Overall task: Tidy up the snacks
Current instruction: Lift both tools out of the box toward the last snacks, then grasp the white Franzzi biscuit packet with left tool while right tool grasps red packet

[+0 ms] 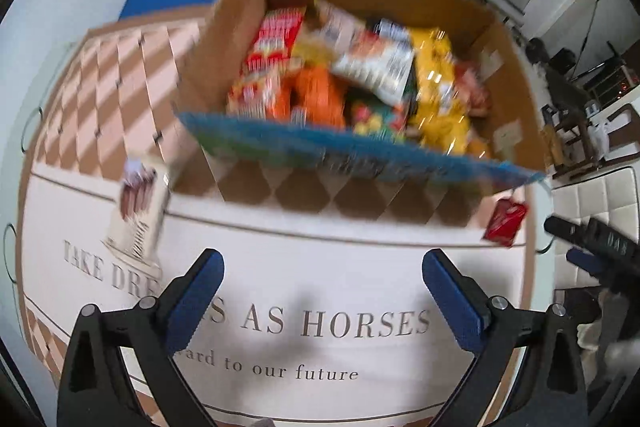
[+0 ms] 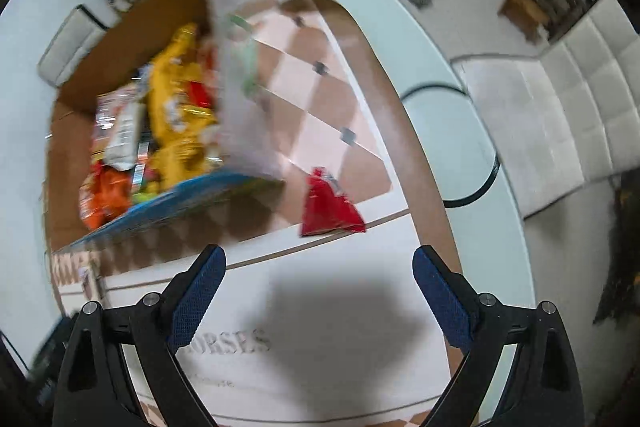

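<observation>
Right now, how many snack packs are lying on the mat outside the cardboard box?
2: a pale pack off the cardboard box's left front corner, a red pack off its right front corner. Others may be hidden behind it.

My left gripper (image 1: 322,265) shows two black angular finger arms with triangular cut-outs, silver round screw heads at the pivots, and blue textured pads (image 1: 200,291). My right gripper (image 2: 318,261) is built identically: black arms, silver screws, and blue cross-hatched pads (image 2: 440,291).
</observation>
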